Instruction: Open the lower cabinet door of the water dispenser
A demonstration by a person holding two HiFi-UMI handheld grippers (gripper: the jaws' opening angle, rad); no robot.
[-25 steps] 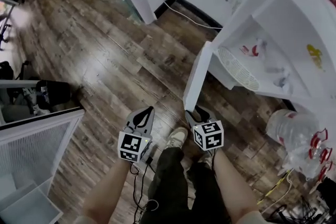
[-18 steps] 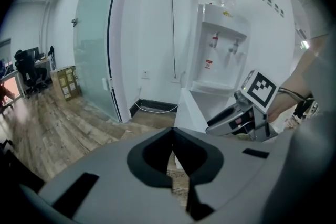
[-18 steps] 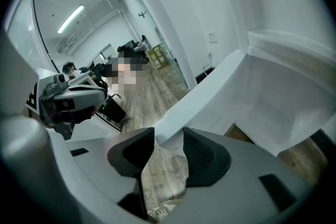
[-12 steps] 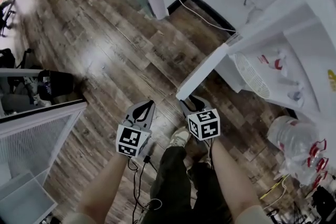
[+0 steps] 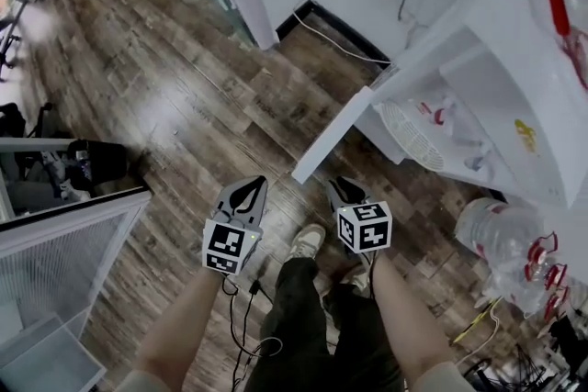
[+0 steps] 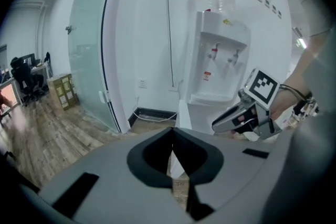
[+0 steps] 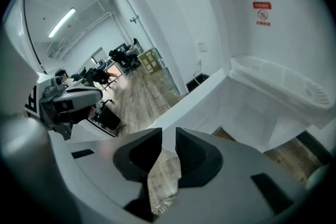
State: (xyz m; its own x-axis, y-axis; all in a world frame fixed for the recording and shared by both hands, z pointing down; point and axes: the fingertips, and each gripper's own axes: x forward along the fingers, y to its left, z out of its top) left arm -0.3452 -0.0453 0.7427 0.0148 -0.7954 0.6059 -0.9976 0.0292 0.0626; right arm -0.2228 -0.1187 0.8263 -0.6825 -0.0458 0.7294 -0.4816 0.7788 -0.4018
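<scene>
The white water dispenser (image 5: 514, 60) stands at the right. Its lower cabinet door (image 5: 333, 138) is swung wide out over the wooden floor, and the cabinet inside (image 5: 432, 119) shows. My right gripper (image 5: 338, 185) hangs just right of the door's free end, apart from it. Its jaws are closing to a narrow gap with nothing between them; only floor shows there in the right gripper view (image 7: 168, 136). The door panel (image 7: 199, 99) lies just ahead of them. My left gripper (image 5: 255, 185) is shut and empty left of the door, jaws meeting (image 6: 172, 131); beyond them stands the dispenser (image 6: 218, 60).
Empty water bottles (image 5: 505, 229) lie on the floor right of the dispenser. A white cable (image 5: 331, 32) runs along the wall base. A glass partition (image 5: 55, 262) is at the lower left. The person's legs and shoe (image 5: 308, 243) are below the grippers.
The door has swung farther out to the left. My right gripper, earlier at the door's free edge, has come off it and its jaws have narrowed. Both grippers drew back a little.
</scene>
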